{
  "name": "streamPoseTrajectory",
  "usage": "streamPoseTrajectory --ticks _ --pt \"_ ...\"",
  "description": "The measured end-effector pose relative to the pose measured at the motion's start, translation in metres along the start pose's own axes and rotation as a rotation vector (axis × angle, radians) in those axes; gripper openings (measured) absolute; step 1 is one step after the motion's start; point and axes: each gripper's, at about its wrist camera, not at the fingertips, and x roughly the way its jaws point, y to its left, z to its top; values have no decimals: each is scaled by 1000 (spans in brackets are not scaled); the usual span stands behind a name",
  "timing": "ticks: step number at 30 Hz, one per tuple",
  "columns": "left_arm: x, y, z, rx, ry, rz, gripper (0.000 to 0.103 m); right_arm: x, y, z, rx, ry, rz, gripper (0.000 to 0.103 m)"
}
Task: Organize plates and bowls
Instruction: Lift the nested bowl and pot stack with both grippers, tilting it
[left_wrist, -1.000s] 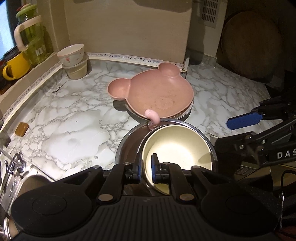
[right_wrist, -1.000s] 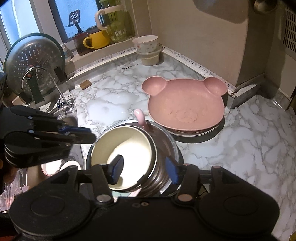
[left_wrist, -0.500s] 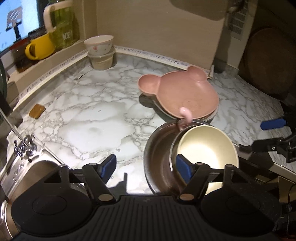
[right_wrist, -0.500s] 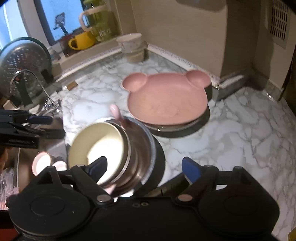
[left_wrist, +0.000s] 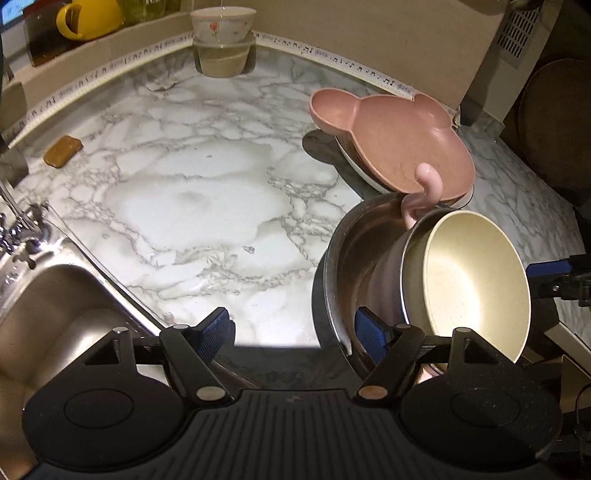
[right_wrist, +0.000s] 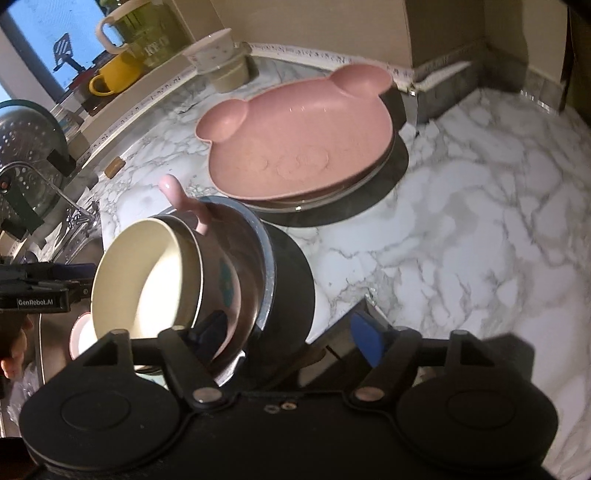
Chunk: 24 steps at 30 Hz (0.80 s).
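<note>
Countertop (left_wrist: 192, 206): white marble with grey veins, wrapping around a corner of beige wall; bare across the middle.
Sink (left_wrist: 51, 306): stainless steel, at the counter's left edge, tap fittings just above it.
Bear plate (right_wrist: 295, 147): pink, with two round ears, resting on top of other plates whose rims show beneath it, near the back wall; also seen in the left view (left_wrist: 402, 147).
Steel bowl (left_wrist: 354, 251): the outermost of a nested stack, tilted, just in front of the bear plate at the counter's edge by the sink.
Cream bowl (left_wrist: 472, 280): the innermost of the stack, tilted with its mouth open toward the left camera; sits inside a metal-rimmed bowl, which sits in the steel bowl.
Pink handle (left_wrist: 424, 192): curled, sticking up from the stack's far rim, overlapping the bear plate's front edge in the left view.
Left gripper (left_wrist: 295, 332): jaws wide apart, having just opened; nothing gripped, right finger at the steel bowl's near rim, contact not clear.
Right gripper (right_wrist: 291, 332): jaws spread, having just narrowed somewhat; left finger inside the steel bowl, right finger outside over the counter, pads not visibly pressing the wall between them.
Small bowls (left_wrist: 223, 40): a flowered white one stacked on a clear container, in the far corner.
Yellow mug (right_wrist: 114, 74): on the window ledge.
Brown block (left_wrist: 62, 151): small, alone near the counter's left edge.
</note>
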Motion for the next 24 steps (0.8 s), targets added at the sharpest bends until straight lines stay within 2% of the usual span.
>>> streamPoseTrajectory --ticks 5,6,9,15,24 --pt "8 -1 -2 -8 21 -23 72 9 -1 0 19 30 13 57" --pt "9 -1 -2 -9 26 -29 66 10 -2 0 23 34 17 54" --pt "14 1 -2 -26 42 -49 59 15 0 0 23 46 21 46" --pt "17 -5 0 -25 50 -72 42 19 4 3 19 51 26 35" --pt "21 -8 2 -31 60 -78 33 20 10 5 15 50 20 23"
